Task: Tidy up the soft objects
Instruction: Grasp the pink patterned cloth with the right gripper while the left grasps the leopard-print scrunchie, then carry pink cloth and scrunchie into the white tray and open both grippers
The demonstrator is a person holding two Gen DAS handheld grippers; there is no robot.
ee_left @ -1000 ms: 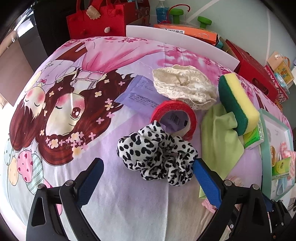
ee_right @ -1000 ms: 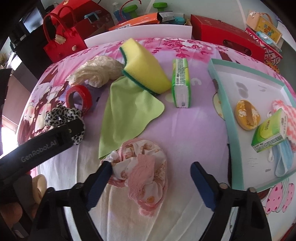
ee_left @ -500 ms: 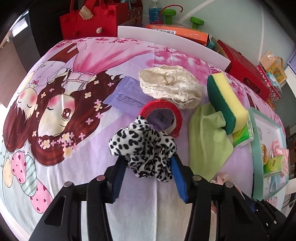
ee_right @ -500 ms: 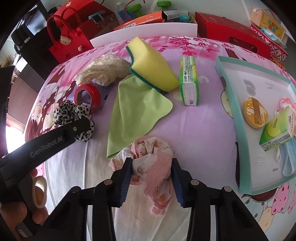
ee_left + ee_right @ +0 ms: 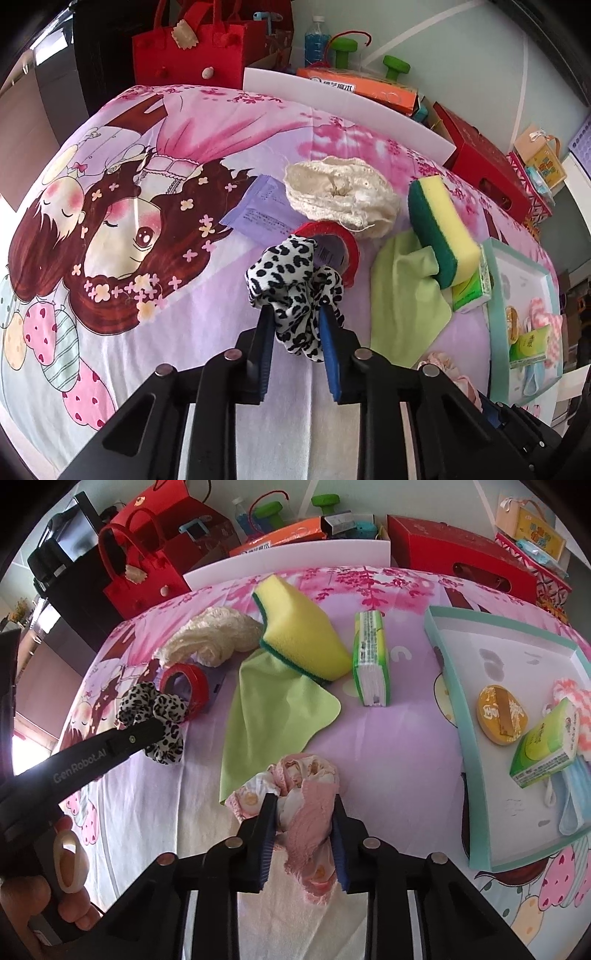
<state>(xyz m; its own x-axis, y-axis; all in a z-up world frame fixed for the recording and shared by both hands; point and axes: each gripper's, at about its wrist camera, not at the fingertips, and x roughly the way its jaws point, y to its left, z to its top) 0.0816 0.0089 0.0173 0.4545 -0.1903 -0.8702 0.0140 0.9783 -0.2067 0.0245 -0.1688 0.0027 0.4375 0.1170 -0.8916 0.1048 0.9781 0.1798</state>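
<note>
The left gripper (image 5: 295, 319) is clenched on a black-and-white spotted scrunchie (image 5: 291, 280), which bulges out in front of the blue fingers (image 5: 265, 332), just before a red tape roll (image 5: 334, 243). The right gripper (image 5: 304, 808) grasps a pink scrunchie (image 5: 306, 794) between its fingers, near the corner of a green cloth (image 5: 273, 709). A yellow sponge (image 5: 301, 631) lies on the far end of this cloth. A tray (image 5: 448, 686) with a teal rim stands to the right.

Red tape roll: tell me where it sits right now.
The red tape roll lies on the bedsheet just behind the leopard scrunchie held by the left gripper, in front of the cream lace cloth, left of the green cloth.
</note>
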